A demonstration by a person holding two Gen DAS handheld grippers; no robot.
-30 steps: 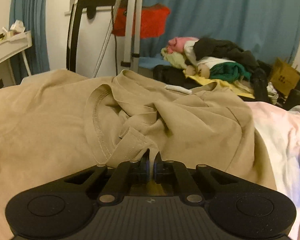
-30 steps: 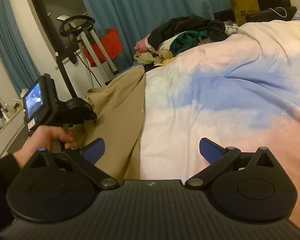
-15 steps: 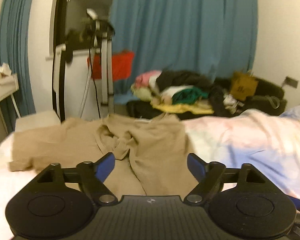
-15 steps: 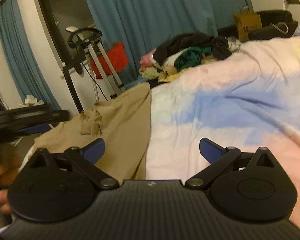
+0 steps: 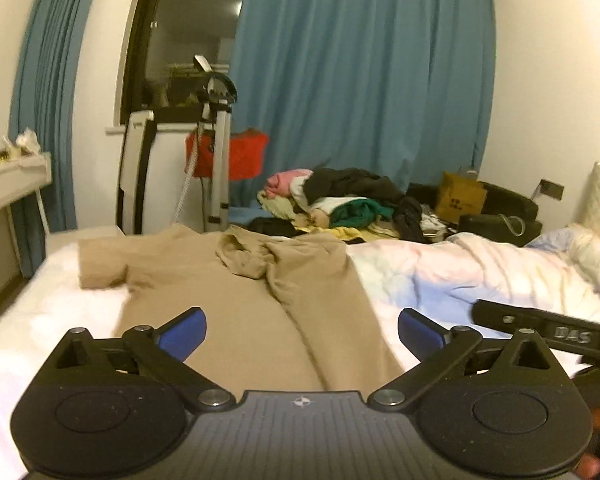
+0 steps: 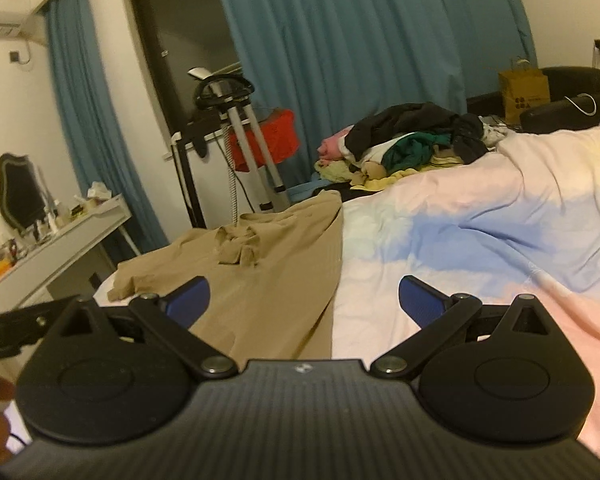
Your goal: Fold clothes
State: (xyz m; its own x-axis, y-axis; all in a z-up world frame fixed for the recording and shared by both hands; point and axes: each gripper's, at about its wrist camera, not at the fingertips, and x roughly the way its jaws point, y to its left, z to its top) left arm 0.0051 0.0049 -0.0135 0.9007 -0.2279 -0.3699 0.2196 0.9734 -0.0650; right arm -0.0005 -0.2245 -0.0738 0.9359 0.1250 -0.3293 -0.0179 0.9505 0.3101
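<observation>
A tan T-shirt (image 5: 236, 304) lies spread on the bed, its collar bunched in the middle and one sleeve out at the left. It also shows in the right wrist view (image 6: 268, 272). My left gripper (image 5: 302, 334) is open and empty, raised above the shirt's near hem. My right gripper (image 6: 304, 304) is open and empty, held above the shirt's right edge and the duvet. The right gripper's body shows at the right edge of the left wrist view (image 5: 548, 334).
A pastel pink and blue duvet (image 6: 480, 240) covers the bed to the right. A pile of mixed clothes (image 5: 340, 204) lies beyond the bed's far edge. A steamer stand (image 5: 218, 152), a red bag (image 5: 236, 154) and blue curtains stand behind. A white desk (image 6: 60, 240) is at the left.
My left gripper let go of the shirt's bunched fabric, opened, and pulled back and up. My right gripper rose slightly and stayed open. The shirt now lies flatter.
</observation>
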